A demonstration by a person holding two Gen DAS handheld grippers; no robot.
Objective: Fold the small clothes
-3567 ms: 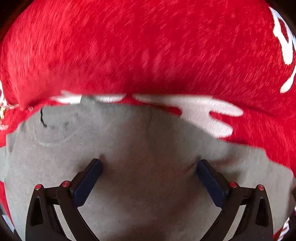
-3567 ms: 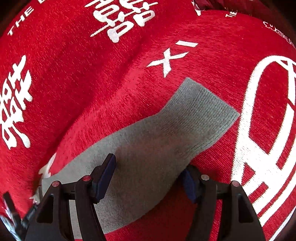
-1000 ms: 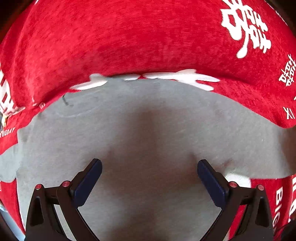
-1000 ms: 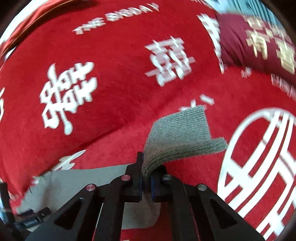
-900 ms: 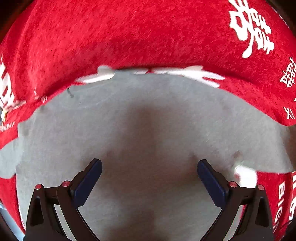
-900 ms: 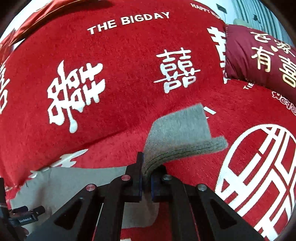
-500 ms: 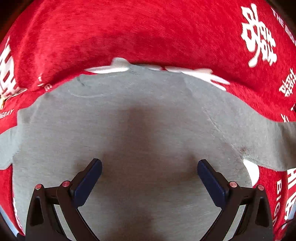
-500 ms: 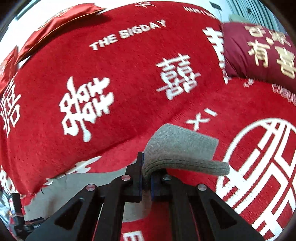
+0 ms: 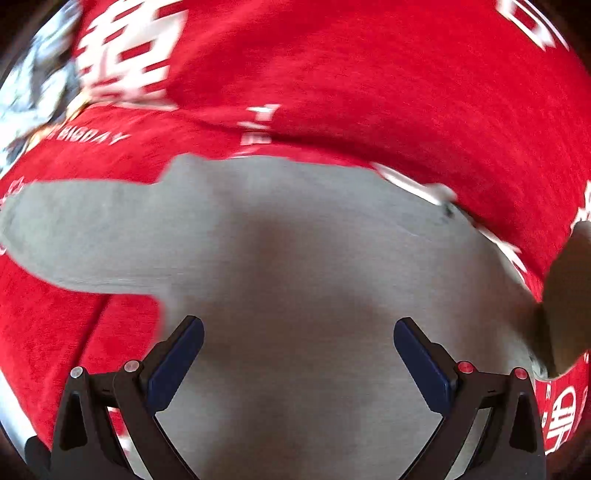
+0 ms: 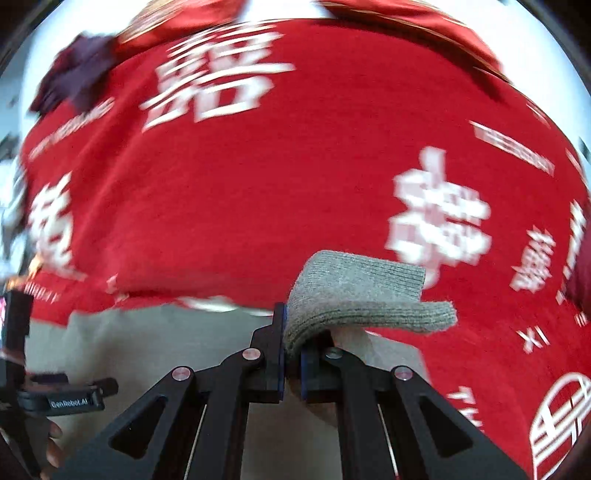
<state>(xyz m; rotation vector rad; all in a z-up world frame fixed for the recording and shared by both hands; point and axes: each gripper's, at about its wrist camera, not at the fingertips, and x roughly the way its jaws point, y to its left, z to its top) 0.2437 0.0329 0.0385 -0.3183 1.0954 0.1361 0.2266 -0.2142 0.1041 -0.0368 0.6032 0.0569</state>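
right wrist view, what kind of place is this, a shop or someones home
Probably a home bedroom, dressed for a wedding. A red blanket printed with white double-happiness characters and "THE BIGDAY" covers a soft, bed-like surface, red cushions lie at its far edge, and a small grey garment is spread on it.

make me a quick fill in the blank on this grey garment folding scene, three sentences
1. The right tool is shut on the ribbed cuff of the ____ garment.
2. The left tool has its jaws ____ above the garment.
3. The garment lies on a ____ blanket with white characters.

Missing words: grey; open; red
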